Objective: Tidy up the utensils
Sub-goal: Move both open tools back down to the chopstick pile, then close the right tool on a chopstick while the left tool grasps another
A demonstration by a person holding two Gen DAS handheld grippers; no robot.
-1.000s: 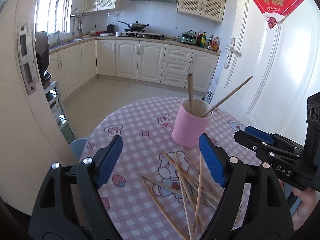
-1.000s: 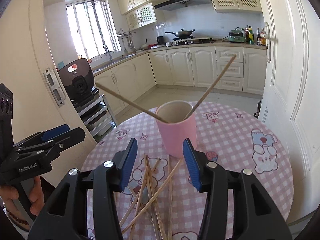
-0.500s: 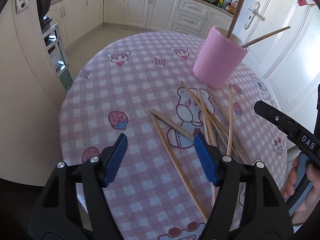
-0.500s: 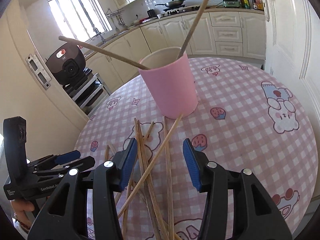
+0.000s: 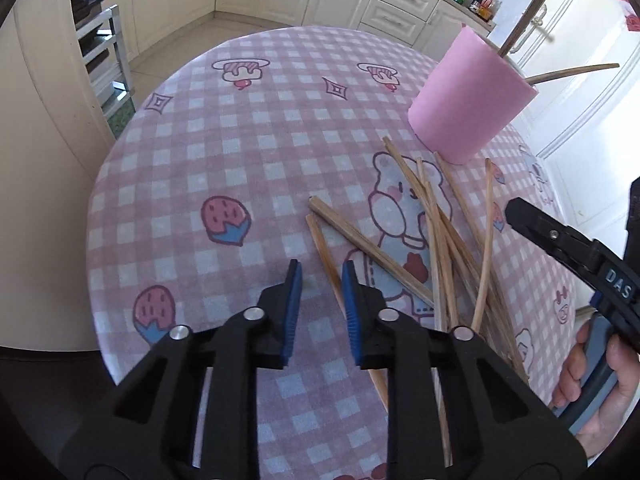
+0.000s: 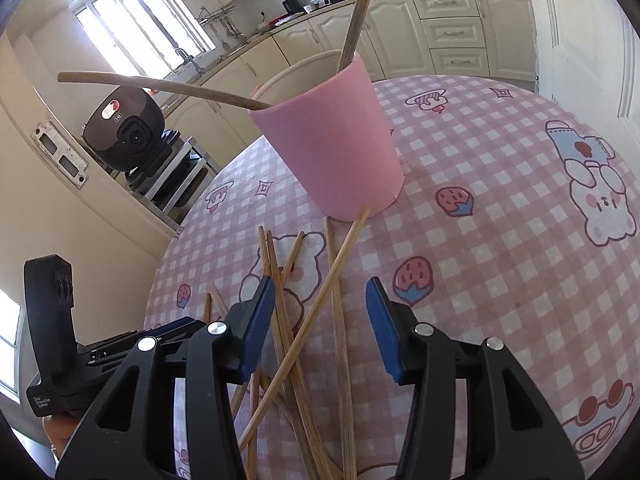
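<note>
A pink cup (image 6: 332, 140) is standing on the checked worktop (image 5: 224, 152), loose chopsticks (image 5: 436, 236) lying just before it. The left hand-held gripper (image 5: 320, 280) is closing beside one chopstick, nothing between its pads. The right hand-held gripper (image 6: 320, 300) is hanging spread over the pile.

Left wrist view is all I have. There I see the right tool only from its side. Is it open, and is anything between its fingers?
Observer: The right tool is open. Several loose chopsticks lie on the table between its fingers, and neither pad presses on them.
Operator: Thank you. I cannot see into the cup. Does your other view show its mouth?
Observer: Yes. The pink cup is pale inside, and the two sticks in it lean out over different sides of the rim.
</note>
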